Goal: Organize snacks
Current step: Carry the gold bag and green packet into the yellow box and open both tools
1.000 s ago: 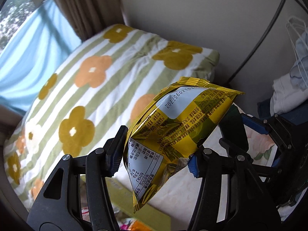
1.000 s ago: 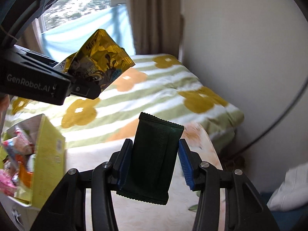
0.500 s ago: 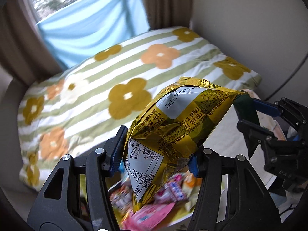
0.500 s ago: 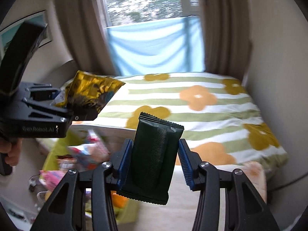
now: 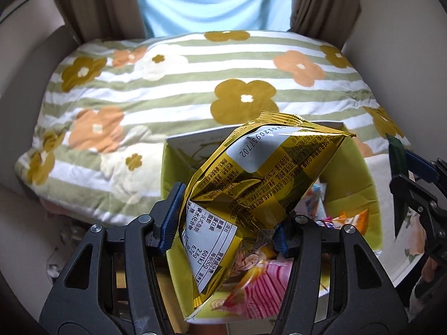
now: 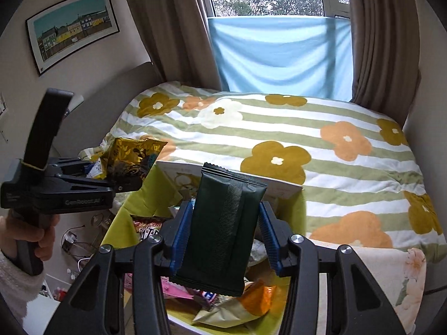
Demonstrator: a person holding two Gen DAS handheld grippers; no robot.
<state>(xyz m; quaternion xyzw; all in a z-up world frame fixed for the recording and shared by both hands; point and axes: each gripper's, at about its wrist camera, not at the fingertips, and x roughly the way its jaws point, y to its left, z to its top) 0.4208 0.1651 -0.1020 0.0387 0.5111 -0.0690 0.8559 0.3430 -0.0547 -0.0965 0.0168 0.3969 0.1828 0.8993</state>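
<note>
My left gripper point(image 5: 227, 220) is shut on a gold snack bag point(image 5: 259, 178) with a white nutrition label, held above an open yellow-green box point(image 5: 360, 189) full of snacks. My right gripper point(image 6: 220, 240) is shut on a dark green snack packet point(image 6: 220, 231), held upright over the same box point(image 6: 134, 203). The left gripper with its gold bag point(image 6: 131, 159) shows at the left of the right wrist view. The right gripper's dark packet point(image 5: 398, 153) shows at the right edge of the left wrist view.
Several colourful snack packs point(image 6: 251, 298) lie in the box. Behind it is a bed with a striped flowered duvet point(image 6: 307, 139), brown curtains and a blue cloth point(image 6: 279, 55) over the window. A floral cloth point(image 6: 391, 273) lies right of the box. Clutter and cables point(image 6: 75, 243) lie at left.
Both grippers have swung left from the wall side to face the bed and window, now over the open snack box. Both still hold their packs.
</note>
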